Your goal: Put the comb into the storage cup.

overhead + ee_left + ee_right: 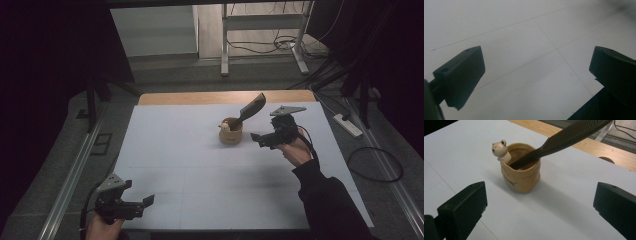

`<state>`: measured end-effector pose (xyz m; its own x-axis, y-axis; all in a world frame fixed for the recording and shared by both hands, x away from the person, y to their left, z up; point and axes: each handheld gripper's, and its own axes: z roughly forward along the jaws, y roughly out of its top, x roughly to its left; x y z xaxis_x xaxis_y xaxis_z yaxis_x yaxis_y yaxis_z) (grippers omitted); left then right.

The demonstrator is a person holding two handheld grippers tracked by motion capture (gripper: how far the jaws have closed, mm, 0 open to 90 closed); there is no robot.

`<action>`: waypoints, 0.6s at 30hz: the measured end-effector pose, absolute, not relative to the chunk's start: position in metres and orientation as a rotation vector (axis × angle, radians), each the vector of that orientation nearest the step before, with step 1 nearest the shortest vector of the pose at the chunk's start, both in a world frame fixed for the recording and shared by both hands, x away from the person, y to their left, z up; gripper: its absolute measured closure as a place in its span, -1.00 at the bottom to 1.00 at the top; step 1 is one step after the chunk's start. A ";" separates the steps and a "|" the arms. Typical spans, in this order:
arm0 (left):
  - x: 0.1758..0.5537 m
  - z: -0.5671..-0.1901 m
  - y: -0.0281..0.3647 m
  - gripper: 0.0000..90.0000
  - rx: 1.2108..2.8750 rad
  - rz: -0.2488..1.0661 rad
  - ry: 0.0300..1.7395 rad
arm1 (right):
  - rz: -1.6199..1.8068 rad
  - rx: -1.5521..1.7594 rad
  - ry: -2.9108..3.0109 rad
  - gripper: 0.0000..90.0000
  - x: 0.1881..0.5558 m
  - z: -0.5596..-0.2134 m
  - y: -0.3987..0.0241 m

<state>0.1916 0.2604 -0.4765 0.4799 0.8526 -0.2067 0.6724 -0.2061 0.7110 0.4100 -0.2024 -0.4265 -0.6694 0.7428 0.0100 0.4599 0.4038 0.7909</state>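
Step in hand, as I judge it: bring my right tool point(261, 138) to the cup point(231, 131) and its comb point(251, 109). My right tool's jaws are spread wide with nothing between them. The cup stands upright on the table point(200, 165), near its far edge; in the right gripper view the cup point(521, 173) sits at 12 o'clock ahead of the jaws, well clear of both. The comb point(564, 138) leans out of it toward 2 o'clock. The small bear figure point(500, 150) sits on the rim at 10 o'clock. For a clean approach, I should advance level, keep the jaws spread, and avoid knocking the comb. My left tool point(142, 204) rests spread near the table's near-left corner, over bare table.
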 end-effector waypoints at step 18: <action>0.192 -0.477 0.261 -0.98 1.947 0.288 1.262 | 1.140 1.036 2.336 -1.00 0.397 -0.427 -0.206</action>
<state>0.1918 0.2609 -0.4766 0.4805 0.8503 -0.2149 0.6730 -0.2004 0.7120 0.3973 -0.2059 -0.4270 -0.6756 0.7372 0.0121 0.4631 0.4115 0.7850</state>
